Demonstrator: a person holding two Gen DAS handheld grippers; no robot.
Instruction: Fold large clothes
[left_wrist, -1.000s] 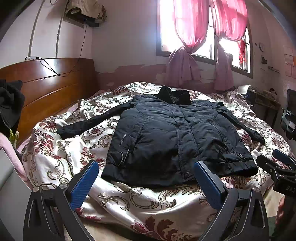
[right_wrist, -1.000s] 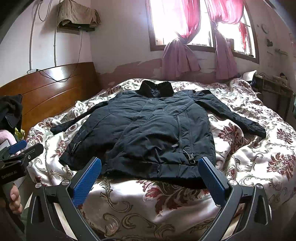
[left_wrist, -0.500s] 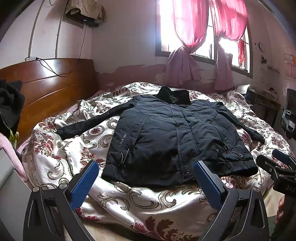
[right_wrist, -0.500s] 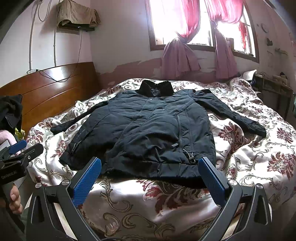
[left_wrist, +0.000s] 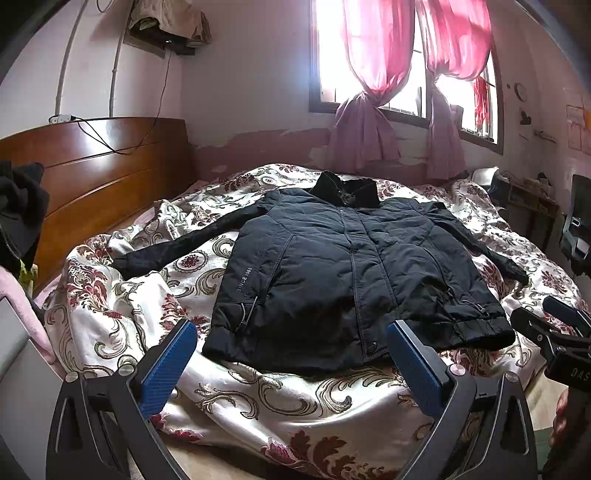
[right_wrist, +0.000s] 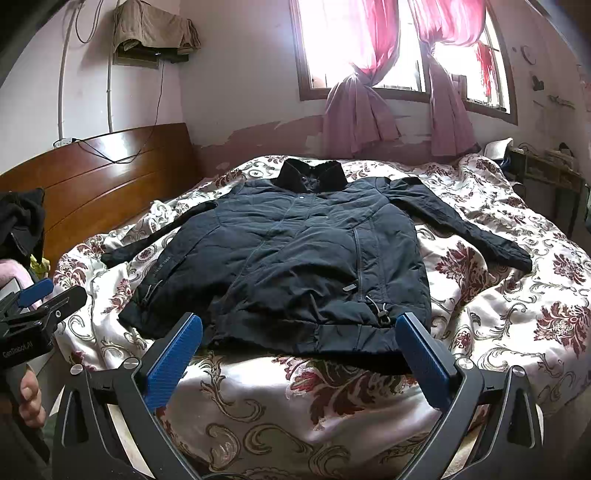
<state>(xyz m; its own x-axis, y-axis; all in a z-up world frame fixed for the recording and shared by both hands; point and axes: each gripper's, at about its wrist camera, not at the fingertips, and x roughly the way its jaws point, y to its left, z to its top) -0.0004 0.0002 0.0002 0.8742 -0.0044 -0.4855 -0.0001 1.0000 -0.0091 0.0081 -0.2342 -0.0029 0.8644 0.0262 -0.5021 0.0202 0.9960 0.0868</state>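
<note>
A black padded jacket (left_wrist: 343, 266) (right_wrist: 295, 258) lies flat and face up on the bed, collar toward the window, both sleeves spread out to the sides. Its hem is nearest to me. My left gripper (left_wrist: 291, 354) hovers open just short of the hem, with nothing between its blue pads. My right gripper (right_wrist: 299, 350) is open too, in front of the hem's right part. Each gripper appears in the other's view: the right gripper (left_wrist: 557, 332) at the far right edge, the left gripper (right_wrist: 37, 306) at the far left with a hand below it.
A floral bedspread (left_wrist: 122, 317) (right_wrist: 498, 317) covers the bed. A wooden headboard (left_wrist: 92, 177) runs along the left with dark clothes (left_wrist: 18, 206) hung over it. Pink curtains (right_wrist: 358, 96) frame the window behind. A cluttered side table (right_wrist: 546, 177) stands at the right.
</note>
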